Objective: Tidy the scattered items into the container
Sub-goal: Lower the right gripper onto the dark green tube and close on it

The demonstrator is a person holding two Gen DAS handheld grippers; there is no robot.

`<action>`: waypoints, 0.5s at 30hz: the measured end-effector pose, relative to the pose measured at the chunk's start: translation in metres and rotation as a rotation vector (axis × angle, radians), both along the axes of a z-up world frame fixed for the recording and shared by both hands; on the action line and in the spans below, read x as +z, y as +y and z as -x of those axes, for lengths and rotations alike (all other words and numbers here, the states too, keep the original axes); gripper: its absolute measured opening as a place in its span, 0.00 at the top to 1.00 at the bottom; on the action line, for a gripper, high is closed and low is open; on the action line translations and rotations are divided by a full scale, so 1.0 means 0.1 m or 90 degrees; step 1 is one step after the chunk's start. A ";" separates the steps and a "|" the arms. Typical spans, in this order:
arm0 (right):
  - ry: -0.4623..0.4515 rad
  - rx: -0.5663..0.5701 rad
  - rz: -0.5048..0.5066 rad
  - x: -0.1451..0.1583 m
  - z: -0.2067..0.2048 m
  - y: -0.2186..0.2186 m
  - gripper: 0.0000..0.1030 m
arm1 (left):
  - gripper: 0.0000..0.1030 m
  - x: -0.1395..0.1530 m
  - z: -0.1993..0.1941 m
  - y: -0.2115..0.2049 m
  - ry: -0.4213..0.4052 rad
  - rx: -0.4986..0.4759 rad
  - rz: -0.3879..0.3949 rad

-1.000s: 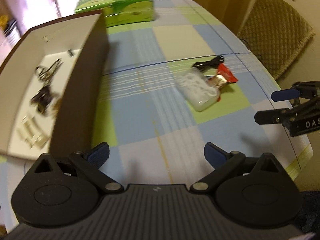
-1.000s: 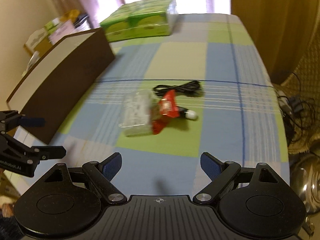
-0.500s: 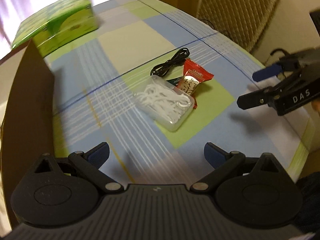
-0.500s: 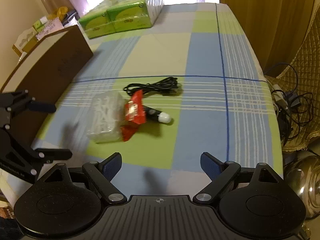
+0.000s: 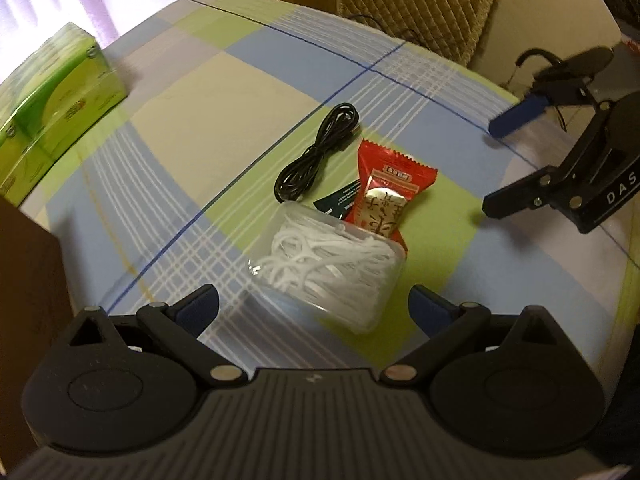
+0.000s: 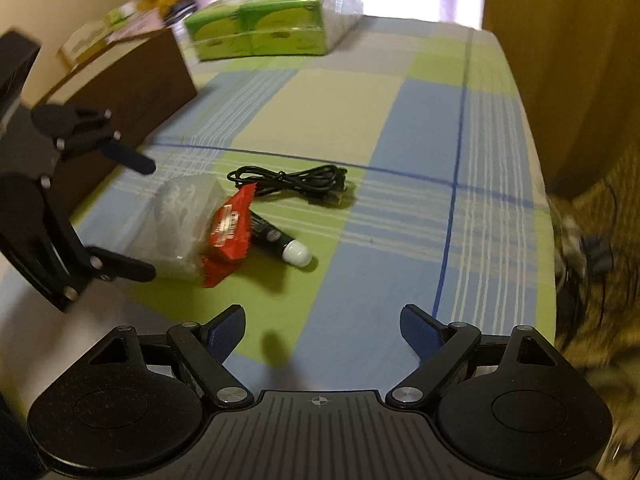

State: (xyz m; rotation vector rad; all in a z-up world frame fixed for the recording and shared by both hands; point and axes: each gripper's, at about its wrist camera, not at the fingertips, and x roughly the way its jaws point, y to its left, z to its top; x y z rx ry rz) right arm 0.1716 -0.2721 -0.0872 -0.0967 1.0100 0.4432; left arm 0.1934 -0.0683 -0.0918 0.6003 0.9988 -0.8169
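A clear plastic box of white floss picks (image 5: 332, 264) lies on the checked tablecloth, just ahead of my open left gripper (image 5: 316, 304). It also shows in the right wrist view (image 6: 180, 224). A red snack packet (image 5: 388, 192) leans on it. A dark tube with a white cap (image 6: 280, 240) lies under the packet, and a coiled black cable (image 5: 320, 152) lies beyond. My right gripper (image 6: 324, 328) is open and empty, a little short of the tube. It also shows in the left wrist view (image 5: 504, 164). The brown container box (image 6: 128, 92) stands at the left.
A green pack of tissues (image 6: 264, 28) lies at the far end of the table. A woven chair (image 5: 420, 4) stands beyond the table's right edge. Cables lie on the floor (image 6: 580, 248) to the right. Boxes (image 6: 116, 28) sit behind the container.
My left gripper has swung right, away from the container, and closed in on the floss box. My right gripper has moved slightly nearer the items. Both stay open.
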 end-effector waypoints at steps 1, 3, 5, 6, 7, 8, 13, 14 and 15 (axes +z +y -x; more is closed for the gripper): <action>-0.008 0.021 0.011 -0.03 -0.03 0.01 0.12 | 0.03 -0.01 -0.01 -0.01 -0.001 -0.006 -0.001; -0.023 0.068 0.020 -0.06 -0.08 0.04 0.12 | 0.03 -0.04 -0.02 -0.02 -0.002 -0.011 0.000; -0.032 0.118 0.024 -0.11 -0.13 0.08 0.34 | 0.03 -0.06 -0.03 -0.02 0.000 -0.009 -0.001; -0.033 0.139 0.026 -0.13 -0.16 0.11 0.34 | 0.03 -0.08 -0.04 -0.03 0.001 -0.006 -0.002; -0.044 0.153 0.028 -0.14 -0.18 0.14 0.34 | 0.03 -0.09 -0.03 -0.03 0.002 -0.003 -0.003; -0.049 0.167 0.029 -0.16 -0.21 0.17 0.34 | 0.03 -0.10 -0.02 -0.04 0.003 0.000 -0.003; -0.078 0.235 0.019 -0.20 -0.32 0.29 0.65 | 0.03 -0.11 0.07 -0.04 0.006 0.039 0.004; -0.079 0.243 0.023 -0.21 -0.33 0.31 0.74 | 0.03 -0.12 0.08 -0.03 0.009 0.054 0.008; -0.083 0.249 0.029 -0.21 -0.33 0.33 0.77 | 0.03 -0.13 0.10 -0.03 0.013 0.067 0.011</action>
